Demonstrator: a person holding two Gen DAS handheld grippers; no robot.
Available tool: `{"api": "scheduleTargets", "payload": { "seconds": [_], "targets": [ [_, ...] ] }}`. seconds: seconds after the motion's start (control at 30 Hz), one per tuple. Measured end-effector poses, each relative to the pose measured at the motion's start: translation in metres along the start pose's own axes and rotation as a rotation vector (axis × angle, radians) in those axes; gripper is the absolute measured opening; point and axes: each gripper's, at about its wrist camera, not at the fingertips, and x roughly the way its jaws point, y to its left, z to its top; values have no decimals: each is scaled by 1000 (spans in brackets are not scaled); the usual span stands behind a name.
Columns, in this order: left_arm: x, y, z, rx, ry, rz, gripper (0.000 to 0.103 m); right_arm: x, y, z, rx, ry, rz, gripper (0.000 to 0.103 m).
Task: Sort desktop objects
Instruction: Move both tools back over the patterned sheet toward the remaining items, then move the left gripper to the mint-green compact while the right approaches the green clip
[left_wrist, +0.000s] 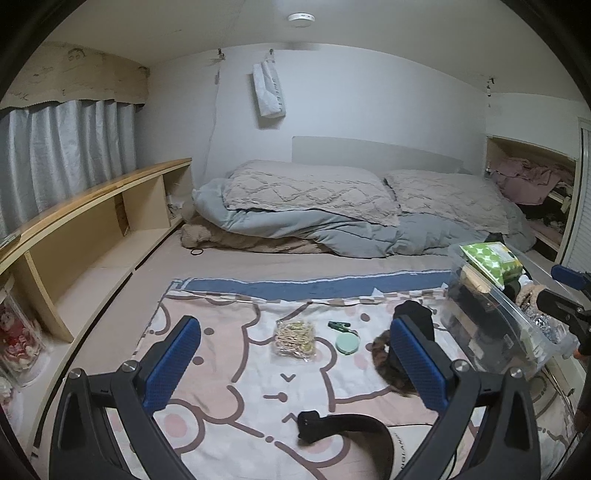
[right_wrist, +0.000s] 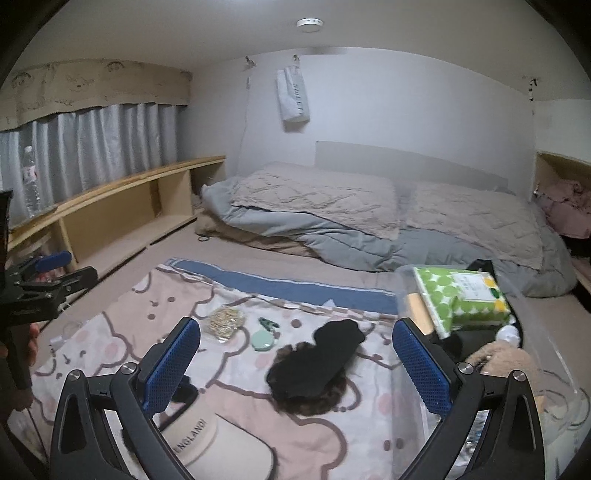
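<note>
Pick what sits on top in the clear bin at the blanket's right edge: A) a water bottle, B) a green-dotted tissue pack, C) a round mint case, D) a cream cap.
B: the green-dotted tissue pack lies on top inside the clear bin.

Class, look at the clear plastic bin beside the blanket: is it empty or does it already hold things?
It holds things. Through the clear plastic bin, a green-dotted tissue pack and a fuzzy tan item sit inside.
</note>
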Motion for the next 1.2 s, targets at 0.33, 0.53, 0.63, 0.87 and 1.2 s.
{"api": "scheduleTargets", "payload": {
  "seconds": [0.33,0.53,0.63,0.87,1.2],
  "targets": [
    [48,22,13,9,5,11,103,39,11,5,-34,23,29,103],
    [97,28,10,-35,42,5,103,71,12,10,-31,51,55,103],
    [122,28,5,-48,62,-8,103,88,13,11,-35,64,76,103],
    [175,11,-14,-48,156,-117,102,140,21,10,-78,113,62,103],
    [227,-29,-32,56,221,-265,80,213,12,-3,-79,153,33,103]
  ]
}}
